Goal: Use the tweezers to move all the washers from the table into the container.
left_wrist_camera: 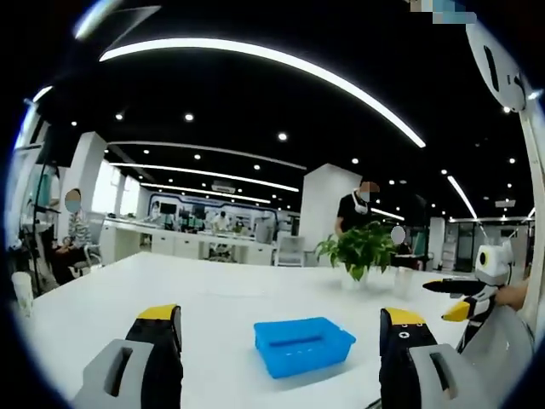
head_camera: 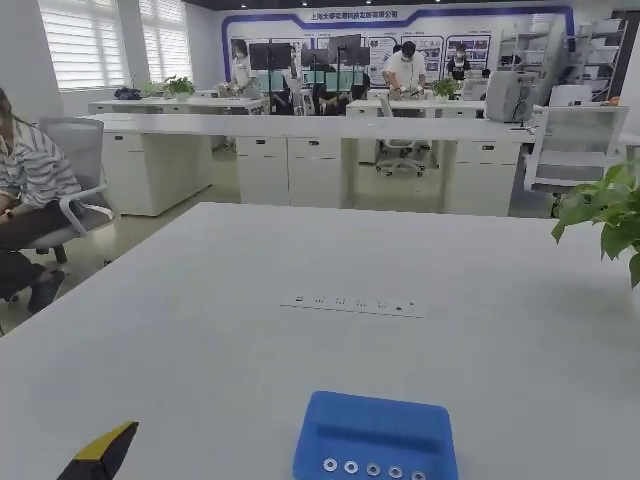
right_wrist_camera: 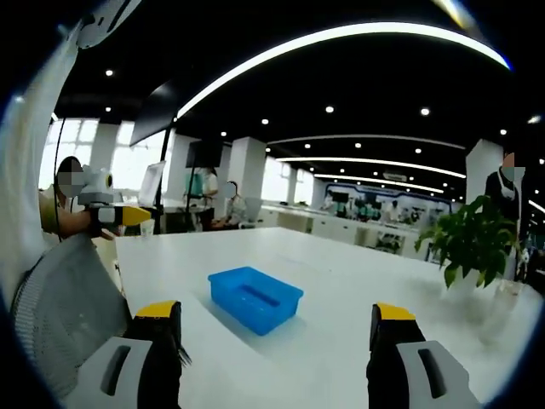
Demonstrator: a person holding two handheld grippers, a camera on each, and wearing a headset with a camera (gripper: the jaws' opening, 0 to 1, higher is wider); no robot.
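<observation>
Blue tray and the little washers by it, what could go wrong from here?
One: the five small metal washers lie in a tight row at the near edge of the blue plastic tray; a clumsy approach could scatter them.
Two: the left tool and right tool are open and empty, so the tweezers still need gripping, and a skewed grip might slip.
Three: the green potted plant overhangs the white table's right side and might get brushed.

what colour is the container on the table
Solid bright blue. The container shows best in the right gripper view.
</observation>
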